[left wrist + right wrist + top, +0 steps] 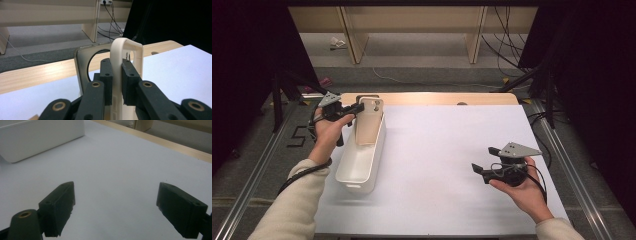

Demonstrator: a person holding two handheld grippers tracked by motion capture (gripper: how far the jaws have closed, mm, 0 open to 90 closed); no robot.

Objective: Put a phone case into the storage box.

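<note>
Phone case: a cream phone case (368,122) with a camera cut-out near its top stands tilted at the far end of the bin, lower end inside, upper end above the rim; in the left gripper view (127,62) its thin edge runs up between the two black jaws.
Left claw: the left claw (361,107) is clenched on the upper part of the phone case, both pads pressed flat against its sides; the hand holding it hovers just left of the bin's far end.
Bin: a white oblong plastic bin (357,172) sits on the left part of the tabletop, long side running away from the person.
Behind the case: a second flat piece with a big round hole (83,66) stands just behind the phone case; I cannot tell what it is.
Right claw: the right claw (478,170) is released, jaws wide apart over bare surface, well apart from the bin.
Tabletop: white sheet (452,150) over a wooden top, its pale edge showing along the far side.
</note>
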